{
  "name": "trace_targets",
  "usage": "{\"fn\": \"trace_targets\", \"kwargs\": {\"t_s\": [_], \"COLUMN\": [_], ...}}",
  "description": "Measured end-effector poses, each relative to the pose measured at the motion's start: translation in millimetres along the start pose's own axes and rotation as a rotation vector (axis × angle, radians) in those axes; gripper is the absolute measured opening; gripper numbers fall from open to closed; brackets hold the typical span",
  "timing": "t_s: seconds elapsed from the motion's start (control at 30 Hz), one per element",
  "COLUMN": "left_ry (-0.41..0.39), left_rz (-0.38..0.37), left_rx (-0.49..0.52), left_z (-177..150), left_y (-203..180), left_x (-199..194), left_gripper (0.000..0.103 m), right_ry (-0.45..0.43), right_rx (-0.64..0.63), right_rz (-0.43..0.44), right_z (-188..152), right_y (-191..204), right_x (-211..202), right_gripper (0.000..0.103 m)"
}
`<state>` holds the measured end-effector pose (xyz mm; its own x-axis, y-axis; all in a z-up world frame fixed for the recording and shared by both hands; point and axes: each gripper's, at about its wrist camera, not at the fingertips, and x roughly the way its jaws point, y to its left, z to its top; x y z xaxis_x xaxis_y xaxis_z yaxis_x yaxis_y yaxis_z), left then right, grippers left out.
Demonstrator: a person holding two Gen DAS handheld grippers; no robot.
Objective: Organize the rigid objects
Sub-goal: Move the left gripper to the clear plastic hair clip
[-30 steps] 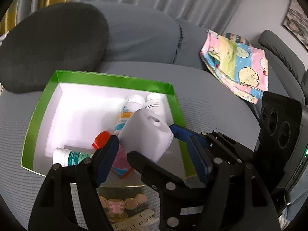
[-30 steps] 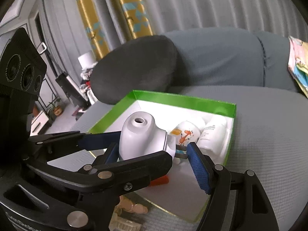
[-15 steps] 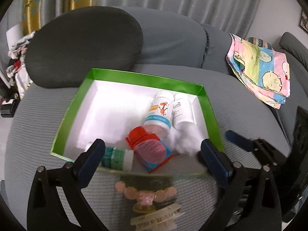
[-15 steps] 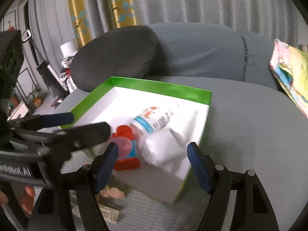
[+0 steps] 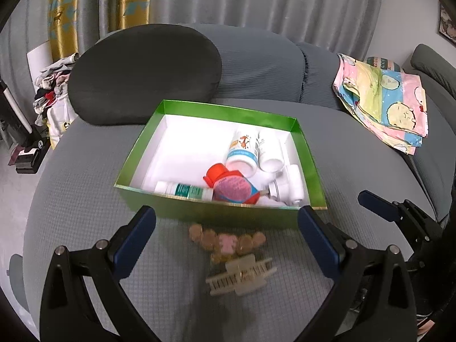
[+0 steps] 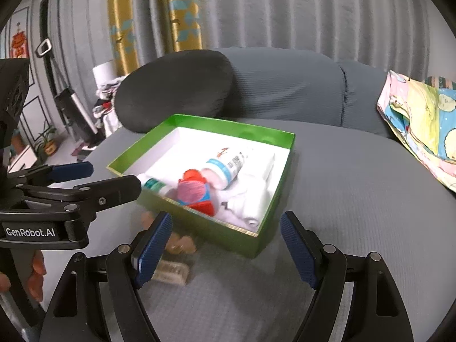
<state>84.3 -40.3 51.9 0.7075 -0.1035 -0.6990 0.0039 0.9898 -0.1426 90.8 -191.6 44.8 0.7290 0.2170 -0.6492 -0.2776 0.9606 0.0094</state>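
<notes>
One green box point(image 5: 199, 212); five containers inside; two hair clips outside.

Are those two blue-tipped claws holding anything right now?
No. The left gripper and the right gripper are both open with nothing between their fingers.

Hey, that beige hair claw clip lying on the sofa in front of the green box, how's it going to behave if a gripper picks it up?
The hair clip looks like hard plastic, so probably stiff and light. Its open comb teeth seem thin, so a hard squeeze might snap them. Lying on soft sofa fabric, it may sink or tilt rather than roll.
</notes>
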Motion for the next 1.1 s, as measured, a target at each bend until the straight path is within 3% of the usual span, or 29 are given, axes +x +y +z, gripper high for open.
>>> {"fn": "trace_targets", "kwargs": {"t_s": [0.5,1.1], "left_ry": [-0.021,0.022], "left_rz": [0.032,0.043], "left_rx": [-0.006,-0.015], "left_z": [-35.4,-62.6], "left_y": [4.0,11.3], "left_x": [-34.2,-27.8], "left_gripper": [0.1,0.1], "right_ry": [0.019,0.091], "right_rx": [-0.024,-0.052], "right_rz": [0.03,0.053], "right_z": [-23.1,-47.6], "right_y": [23.8,38.5], "right_x": [-25.5,-13.8], "right_gripper": [0.08,0.08]}}
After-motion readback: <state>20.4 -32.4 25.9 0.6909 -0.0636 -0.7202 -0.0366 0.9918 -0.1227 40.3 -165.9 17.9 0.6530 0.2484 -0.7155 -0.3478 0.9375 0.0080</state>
